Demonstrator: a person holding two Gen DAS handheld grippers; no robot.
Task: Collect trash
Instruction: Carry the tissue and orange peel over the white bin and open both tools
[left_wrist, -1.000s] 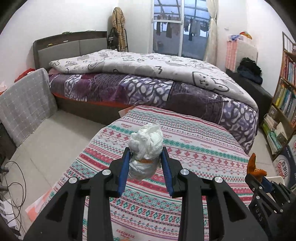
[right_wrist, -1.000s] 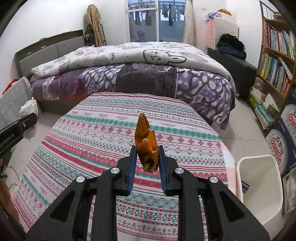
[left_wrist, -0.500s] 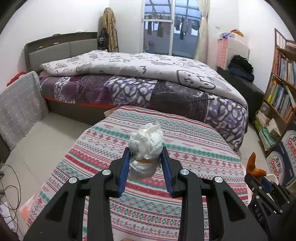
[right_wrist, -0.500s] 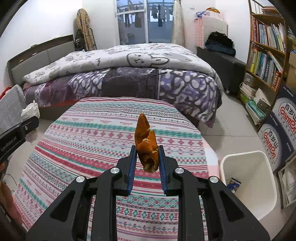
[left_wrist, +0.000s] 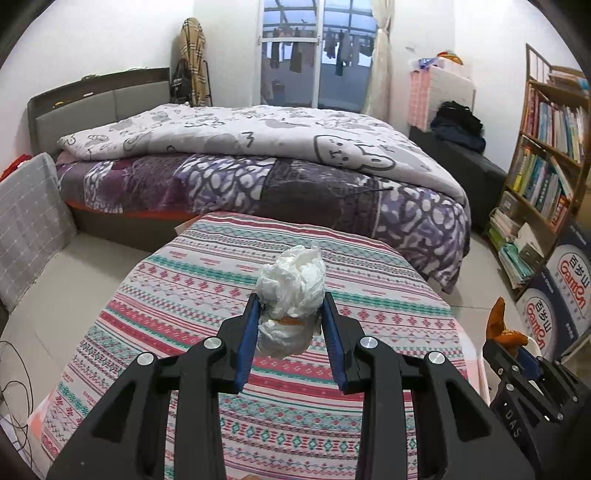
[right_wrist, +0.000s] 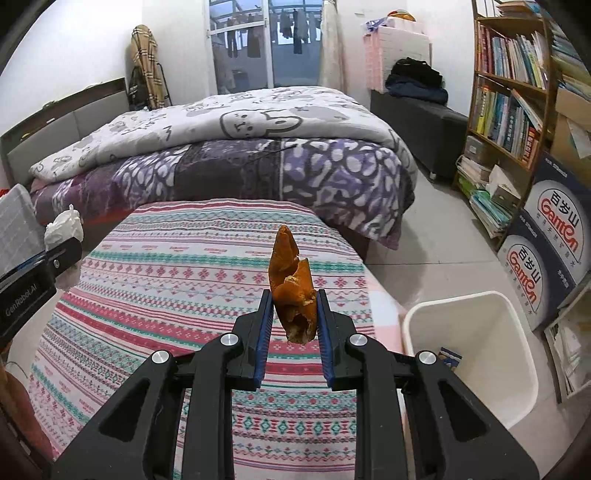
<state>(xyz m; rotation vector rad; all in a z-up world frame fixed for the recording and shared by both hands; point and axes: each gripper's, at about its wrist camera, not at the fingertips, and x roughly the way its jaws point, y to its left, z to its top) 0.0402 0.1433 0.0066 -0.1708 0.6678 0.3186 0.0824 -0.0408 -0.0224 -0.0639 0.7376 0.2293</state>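
Observation:
My left gripper (left_wrist: 290, 317) is shut on a crumpled white tissue wad (left_wrist: 291, 284) and holds it above the patterned tablecloth (left_wrist: 192, 295). My right gripper (right_wrist: 293, 314) is shut on an orange peel (right_wrist: 290, 280), also above the table. A white trash bin (right_wrist: 476, 354) stands on the floor to the right of the table, with a small item inside. In the left wrist view the right gripper (left_wrist: 517, 350) with the peel (left_wrist: 498, 325) shows at the lower right. In the right wrist view the left gripper (right_wrist: 55, 258) with the tissue (right_wrist: 64, 229) shows at the left edge.
A bed (left_wrist: 258, 166) with a purple and white duvet stands beyond the table. A bookshelf (right_wrist: 517, 92) and cardboard boxes (right_wrist: 546, 251) line the right wall. A grey checked cushion (left_wrist: 26, 214) leans at the left. Cables (left_wrist: 14, 387) lie on the floor.
Both grippers have swung to the right with their loads still held. The white bin has come further into the right wrist view.

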